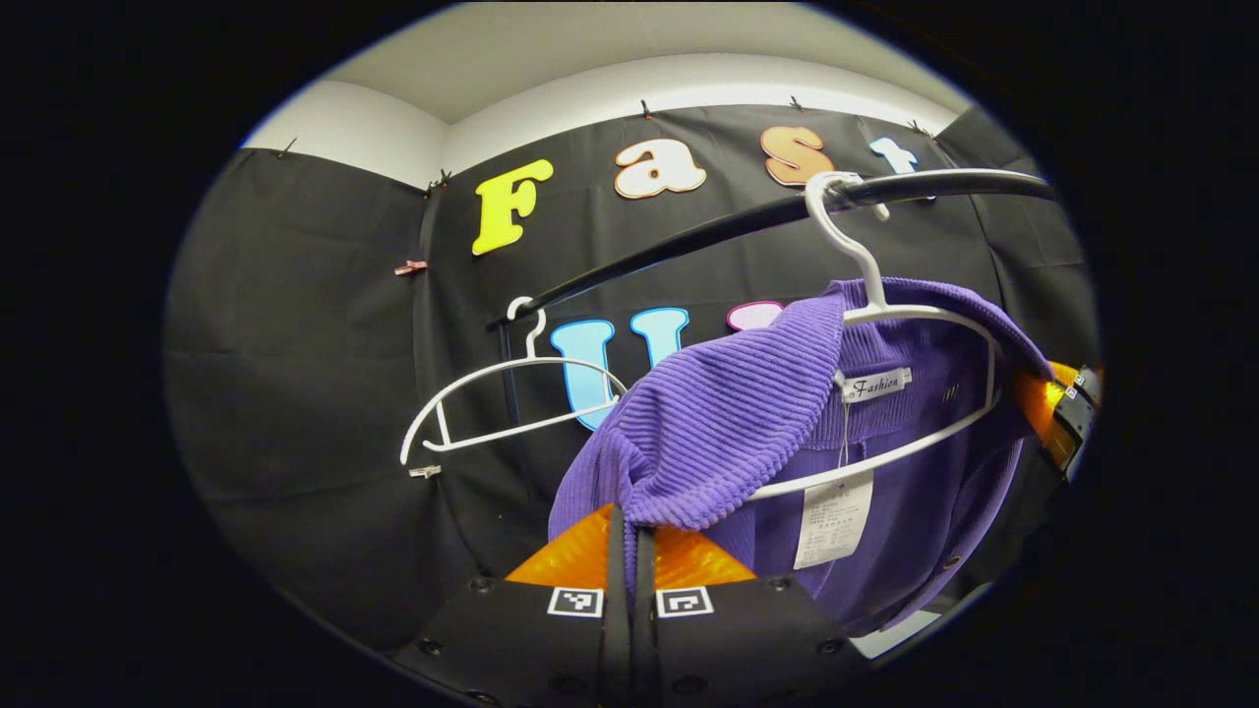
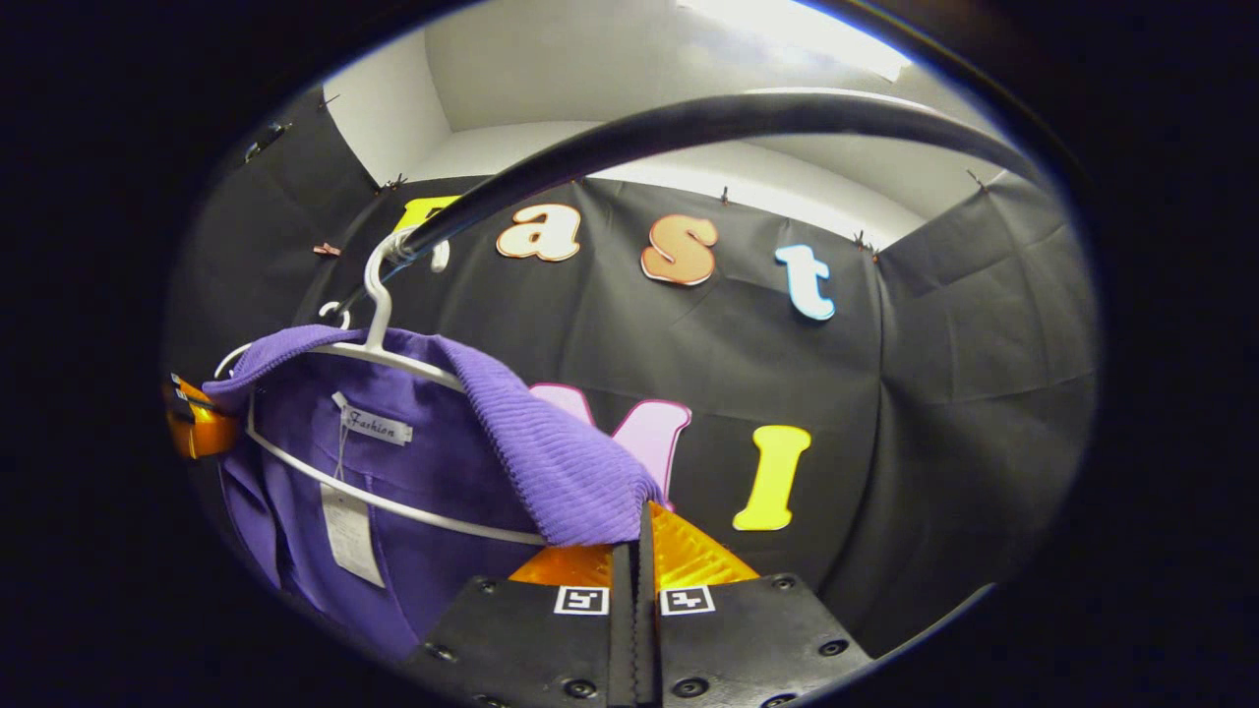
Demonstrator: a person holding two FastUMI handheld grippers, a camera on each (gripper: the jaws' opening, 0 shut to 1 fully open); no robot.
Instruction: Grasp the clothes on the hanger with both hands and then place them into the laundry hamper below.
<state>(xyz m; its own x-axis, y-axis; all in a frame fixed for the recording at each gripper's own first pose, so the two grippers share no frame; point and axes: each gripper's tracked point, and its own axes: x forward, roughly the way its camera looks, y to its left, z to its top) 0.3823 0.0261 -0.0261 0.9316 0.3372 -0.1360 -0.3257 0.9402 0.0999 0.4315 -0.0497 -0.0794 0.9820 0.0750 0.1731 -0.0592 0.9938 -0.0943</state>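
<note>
Left gripper [image 1: 629,536] is seen pinched shut on the purple garment [image 1: 728,413] at one shoulder; the garment is draped over a white hanger [image 1: 890,315] hooked on the black rail [image 1: 748,221]. Right gripper [image 2: 637,541] is clamped on the other shoulder. Risk judged — fabric may be snagged on the hanger frame, and the hanger dragged off the rail. The hamper is not seen.

Left claw [image 1: 630,536] pinches purple garment [image 1: 728,423] on hanger [image 1: 885,315].
</note>
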